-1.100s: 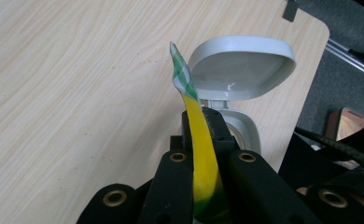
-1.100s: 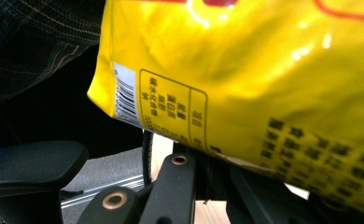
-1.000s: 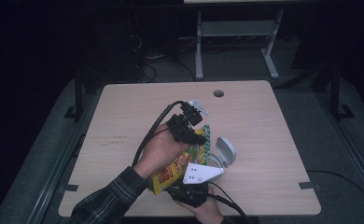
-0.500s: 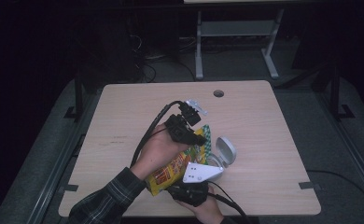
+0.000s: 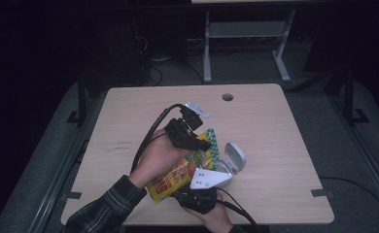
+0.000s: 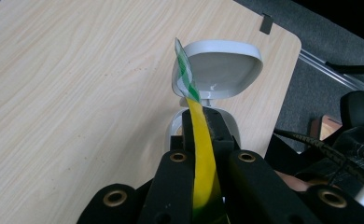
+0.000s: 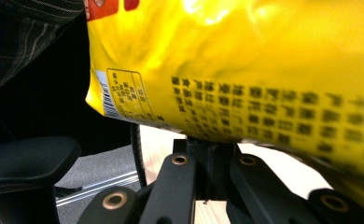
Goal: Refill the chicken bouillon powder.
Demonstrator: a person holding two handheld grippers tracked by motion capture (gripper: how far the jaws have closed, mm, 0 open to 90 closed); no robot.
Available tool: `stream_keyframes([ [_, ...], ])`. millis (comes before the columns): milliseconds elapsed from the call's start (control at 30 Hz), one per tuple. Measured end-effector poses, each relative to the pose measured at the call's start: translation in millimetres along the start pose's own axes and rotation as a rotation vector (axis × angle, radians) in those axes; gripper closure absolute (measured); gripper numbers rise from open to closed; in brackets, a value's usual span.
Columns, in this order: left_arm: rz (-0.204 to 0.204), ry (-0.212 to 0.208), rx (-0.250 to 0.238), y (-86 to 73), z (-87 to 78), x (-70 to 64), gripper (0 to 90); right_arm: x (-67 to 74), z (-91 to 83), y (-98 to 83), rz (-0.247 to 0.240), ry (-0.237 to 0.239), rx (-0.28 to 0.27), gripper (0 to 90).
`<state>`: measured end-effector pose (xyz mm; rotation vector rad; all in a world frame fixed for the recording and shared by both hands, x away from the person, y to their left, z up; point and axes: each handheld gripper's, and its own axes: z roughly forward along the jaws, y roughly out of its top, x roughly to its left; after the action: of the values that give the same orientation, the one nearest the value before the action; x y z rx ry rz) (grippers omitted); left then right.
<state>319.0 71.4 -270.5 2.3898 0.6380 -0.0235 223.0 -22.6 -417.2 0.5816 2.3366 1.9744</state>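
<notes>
Yellow snack bag (image 5: pixel 180 172), printed in red with a green-and-white checked top, hangs above the near part of the wooden desk (image 5: pixel 275 126), stretched between the two grippers. The left gripper (image 5: pixel 190 136) has its fingers (image 6: pixel 217 135) clamped on the bag's thin upper edge; in the left gripper view the foil runs straight up between them. The right gripper (image 5: pixel 197 196), by the desk's near edge, has its fingers closed on the bag's lower edge; in the right gripper view the yellow foil with black print lies right over them. Just beside the bag, toward the desk's right edge, stands a small white container (image 5: pixel 232 160) with its hinged lid (image 6: pixel 217 74) swung open.
</notes>
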Motion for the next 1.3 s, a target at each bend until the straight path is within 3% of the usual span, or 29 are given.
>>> stream_keyframes([
  [400, 0.008, -0.016, -0.018, -4.5, -11.8, 1.1, 90.0, -1.0, -0.5, -0.5, 0.009, -0.020, 0.015, 90.0],
  [1300, -0.042, -0.007, -0.094, -24.2, -47.4, 13.3, 90.0, -6.1, -1.5, -4.8, 0.028, -0.065, 0.051, 90.0],
])
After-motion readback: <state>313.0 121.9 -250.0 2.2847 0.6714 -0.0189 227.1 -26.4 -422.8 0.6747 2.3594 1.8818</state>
